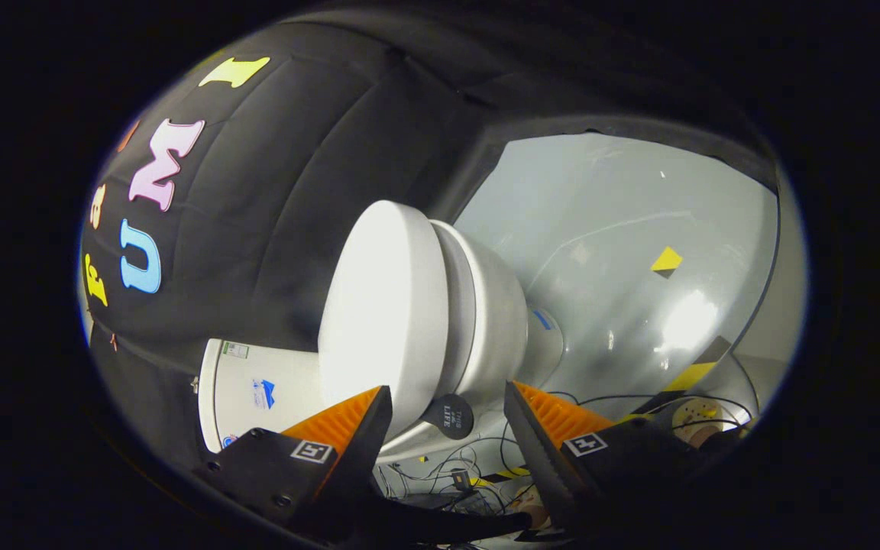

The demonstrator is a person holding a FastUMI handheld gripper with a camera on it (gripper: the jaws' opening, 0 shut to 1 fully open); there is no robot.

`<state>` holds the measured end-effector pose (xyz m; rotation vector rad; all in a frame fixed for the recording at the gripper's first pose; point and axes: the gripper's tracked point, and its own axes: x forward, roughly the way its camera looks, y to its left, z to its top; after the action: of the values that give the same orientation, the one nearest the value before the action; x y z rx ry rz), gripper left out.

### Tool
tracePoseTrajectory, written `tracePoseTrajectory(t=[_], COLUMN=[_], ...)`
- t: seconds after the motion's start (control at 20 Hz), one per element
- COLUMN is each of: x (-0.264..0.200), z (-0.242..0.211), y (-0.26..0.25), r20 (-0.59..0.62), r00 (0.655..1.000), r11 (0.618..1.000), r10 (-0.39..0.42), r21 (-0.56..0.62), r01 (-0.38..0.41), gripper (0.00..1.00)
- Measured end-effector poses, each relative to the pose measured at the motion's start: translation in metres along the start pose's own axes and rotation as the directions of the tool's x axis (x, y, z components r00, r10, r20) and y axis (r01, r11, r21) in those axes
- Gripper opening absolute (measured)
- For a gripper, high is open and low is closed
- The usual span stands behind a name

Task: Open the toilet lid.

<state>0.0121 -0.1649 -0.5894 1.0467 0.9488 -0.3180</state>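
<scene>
The claw (448, 412) stands wide, holding nothing, its two fingers (344, 420) spread to either side of the near rim of the toilet. The view is rolled, so the toilet lies sideways across it: the lid (383, 305) is the smooth white oval just ahead of the fingers, lying down flat on the seat (459, 305), with the bowl (497, 321) behind that. The tank (257, 389) sits off beyond one finger, against the black cloth wall. A small round dark tab (449, 416) hangs at the lid's front edge, right between the fingers; it looks like a lifting handle, though whether it is fixed to the lid or the seat is hard to tell.

The lid looks like hard, glossy plastic: stiff, fairly light, and slippery on its broad face. I judge it swings on a hinge at the tank end, so it should rise with little force if lifted at the front, far from the hinge. The best hold seems to be the tab, or else the thin front lip where a finger can hook under. Pinching the lip risks catching the seat as well. The lid is not fragile, but it could drop or slam into the tank if it slips.

Cables (478, 466) trail over the pale floor (623, 252) past the bowl.
</scene>
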Motion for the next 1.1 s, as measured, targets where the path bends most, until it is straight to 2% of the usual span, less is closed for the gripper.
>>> tracePoseTrajectory(t=[0.15,0.25,0.35,0.4,0.45,0.6,0.65,0.7,0.75,0.9,1.0,1.1], x=[0.014,0.021,0.027,0.03,0.031,0.034,0.045,0.022,0.034,0.033,0.037,0.036], z=[-0.011,-0.015,-0.017,-0.016,-0.015,-0.018,-0.025,-0.017,-0.017,-0.016,-0.017,-0.016], y=[-0.004,0.0,-0.006,-0.009,-0.013,-0.002,-0.004,-0.01,-0.007,-0.005,-0.004,-0.004], r20=[-0.03,-0.049,-0.057,-0.059,-0.061,-0.076,-0.08,-0.073,-0.076,-0.074,-0.076,-0.077], r00=[1.0,0.998,0.997,0.997,0.997,0.992,0.993,0.993,0.992,0.987,0.987,0.986], r11=[1.0,0.998,0.995,0.994,0.993,0.984,0.986,0.983,0.978,0.964,0.967,0.963], r10=[0.007,0.042,0.048,0.043,0.037,0.1,0.091,0.092,0.102,0.143,0.144,0.147], r21=[0.02,0.05,0.086,0.101,0.119,0.159,0.147,0.166,0.193,0.236,0.223,0.237], r01=[-0.006,-0.04,-0.043,-0.037,-0.03,-0.087,-0.079,-0.079,-0.085,-0.122,-0.124,-0.125], gripper=[0.9,0.9,0.77,0.77,0.69,0.43,0.42,0.43,0.16,0.16,0.05,0.05])
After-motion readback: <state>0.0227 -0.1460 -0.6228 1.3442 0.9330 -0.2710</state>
